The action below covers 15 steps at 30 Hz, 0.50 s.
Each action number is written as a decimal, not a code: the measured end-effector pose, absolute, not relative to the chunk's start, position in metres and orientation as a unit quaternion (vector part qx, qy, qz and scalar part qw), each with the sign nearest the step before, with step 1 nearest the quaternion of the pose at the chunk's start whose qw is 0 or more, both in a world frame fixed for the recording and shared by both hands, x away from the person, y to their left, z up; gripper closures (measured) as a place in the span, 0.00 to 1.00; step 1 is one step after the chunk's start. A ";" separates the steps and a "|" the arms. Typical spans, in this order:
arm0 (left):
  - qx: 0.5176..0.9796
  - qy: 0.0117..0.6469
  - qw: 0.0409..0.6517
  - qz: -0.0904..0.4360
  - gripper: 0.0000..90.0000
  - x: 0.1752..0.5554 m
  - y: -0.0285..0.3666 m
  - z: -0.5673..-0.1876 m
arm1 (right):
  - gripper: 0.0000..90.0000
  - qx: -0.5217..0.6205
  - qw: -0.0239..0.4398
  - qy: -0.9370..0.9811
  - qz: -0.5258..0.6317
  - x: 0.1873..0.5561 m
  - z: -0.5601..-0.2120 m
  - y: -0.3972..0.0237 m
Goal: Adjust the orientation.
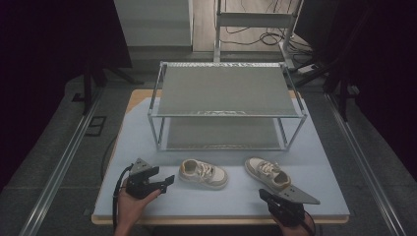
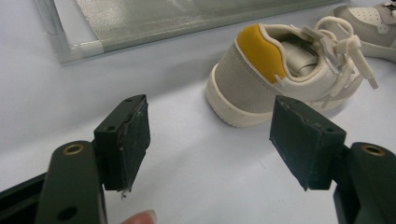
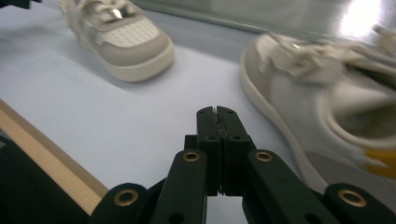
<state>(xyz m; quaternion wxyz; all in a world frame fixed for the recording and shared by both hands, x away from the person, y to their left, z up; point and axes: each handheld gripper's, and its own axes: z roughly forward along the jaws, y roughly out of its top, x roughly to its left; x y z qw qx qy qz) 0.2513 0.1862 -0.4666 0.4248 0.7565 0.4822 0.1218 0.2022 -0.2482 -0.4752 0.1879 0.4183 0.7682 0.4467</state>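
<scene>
Reaching for the left shoe, which lay on the mat in front of the rack, the left gripper held its jaws apart and would do best to straddle the heel squarely before closing. The right gripper, jaws together, sat beside the right shoe. Both rack shelves stood bare.

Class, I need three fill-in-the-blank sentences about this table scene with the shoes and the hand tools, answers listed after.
1. The left tool has its jaws ____.
2. The right tool has its jaws ____.
3. The left shoe has a heel patch coloured ____.

Missing words: open; shut; yellow
</scene>
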 end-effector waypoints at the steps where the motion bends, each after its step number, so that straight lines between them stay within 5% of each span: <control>1: 0.756 0.482 0.426 0.121 0.32 0.251 0.186 -0.466 | 0.98 0.414 0.187 0.769 0.449 0.202 -0.474 -0.245; 15: 0.744 0.488 0.438 0.127 0.35 0.249 0.193 -0.462 | 0.98 0.353 0.143 0.804 0.456 0.225 -0.478 -0.176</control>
